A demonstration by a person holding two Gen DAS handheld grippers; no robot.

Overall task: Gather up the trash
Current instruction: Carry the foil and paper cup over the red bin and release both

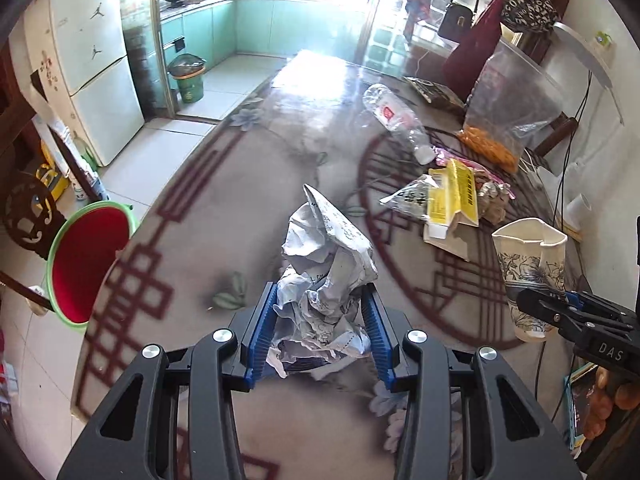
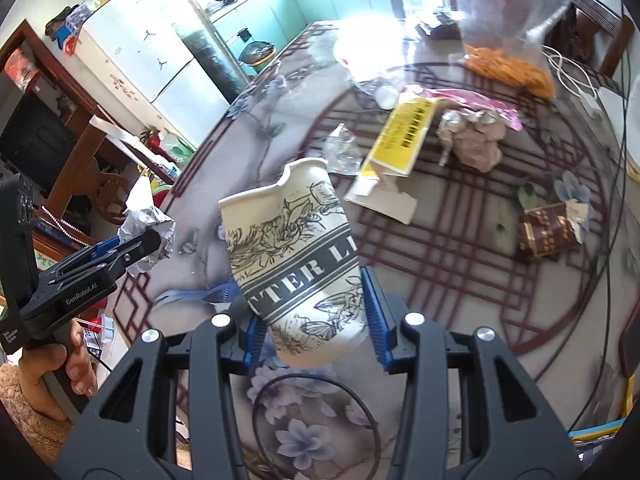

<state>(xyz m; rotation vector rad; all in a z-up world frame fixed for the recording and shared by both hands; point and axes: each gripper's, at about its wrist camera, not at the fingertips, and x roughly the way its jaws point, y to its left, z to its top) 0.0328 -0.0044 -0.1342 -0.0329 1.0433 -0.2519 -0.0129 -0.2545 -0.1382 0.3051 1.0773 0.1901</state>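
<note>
My left gripper (image 1: pixel 322 304) is shut on a crumpled ball of white paper (image 1: pixel 328 268) and holds it above the table; the paper also shows in the right wrist view (image 2: pixel 150 226). My right gripper (image 2: pixel 308 300) is shut on a crushed paper cup (image 2: pixel 296 256) with black flower print, also seen at the right of the left wrist view (image 1: pixel 532 264). A green bin with a red liner (image 1: pixel 86 264) stands on the floor left of the table. More trash lies on the table: a clear plastic bottle (image 1: pixel 396 120), a yellow carton (image 1: pixel 452 196) and wrappers.
The round table (image 1: pixel 248 184) has a patterned cover under glass. A plastic bag of orange snacks (image 1: pixel 508 120) stands at the right. A small brown box (image 2: pixel 548 232) and cables lie on the right side. A fridge (image 1: pixel 92 60) and a wooden chair stand on the left.
</note>
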